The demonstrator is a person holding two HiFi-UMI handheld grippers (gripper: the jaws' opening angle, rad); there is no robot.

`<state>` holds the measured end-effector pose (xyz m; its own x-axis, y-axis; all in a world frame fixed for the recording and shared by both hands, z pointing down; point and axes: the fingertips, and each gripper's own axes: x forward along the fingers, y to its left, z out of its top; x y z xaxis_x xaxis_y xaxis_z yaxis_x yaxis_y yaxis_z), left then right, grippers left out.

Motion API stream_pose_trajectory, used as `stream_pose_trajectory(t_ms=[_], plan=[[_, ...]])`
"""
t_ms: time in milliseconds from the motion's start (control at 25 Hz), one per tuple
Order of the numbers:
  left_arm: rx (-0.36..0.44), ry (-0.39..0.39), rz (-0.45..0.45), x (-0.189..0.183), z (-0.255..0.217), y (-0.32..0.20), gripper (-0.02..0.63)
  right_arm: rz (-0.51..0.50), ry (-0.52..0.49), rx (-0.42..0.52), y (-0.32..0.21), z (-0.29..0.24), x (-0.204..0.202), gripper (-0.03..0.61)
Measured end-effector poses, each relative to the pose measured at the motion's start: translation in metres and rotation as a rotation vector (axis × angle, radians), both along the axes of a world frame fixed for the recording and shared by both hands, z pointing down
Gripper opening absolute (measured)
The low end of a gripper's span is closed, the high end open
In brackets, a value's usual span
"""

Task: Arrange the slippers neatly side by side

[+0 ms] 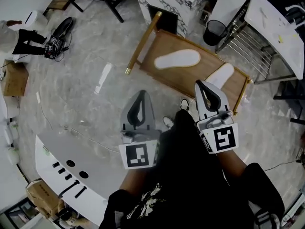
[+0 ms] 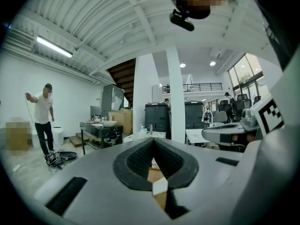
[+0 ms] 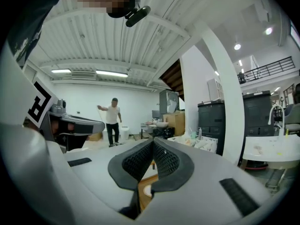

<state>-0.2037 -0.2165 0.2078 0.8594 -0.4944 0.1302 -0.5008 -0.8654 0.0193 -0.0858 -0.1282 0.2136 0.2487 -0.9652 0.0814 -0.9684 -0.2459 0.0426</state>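
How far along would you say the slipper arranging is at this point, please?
Done: nothing yet. One slipper lies across the middle of the wooden table, and the other slipper sits apart near its right edge, at a different angle. In hand: nothing. The left gripper and right gripper are both shut and empty. Left: bring the two together, side by side.

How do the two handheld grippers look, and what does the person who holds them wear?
The left gripper and the right gripper share one design: a light grey body tapering to a rounded tip, with black textured pads lining the jaws. Each carries a white cube with black square markers. The person wears black clothing with a white print.
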Motion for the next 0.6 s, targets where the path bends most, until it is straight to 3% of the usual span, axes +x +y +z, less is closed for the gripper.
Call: stream_pose_trajectory(t_ms=[600], plan=[[0.008, -0.071, 0.176, 0.101, 0.002, -0.010, 0.002, 0.179, -0.042, -0.025, 0.011, 0.014, 0.083, -0.003]])
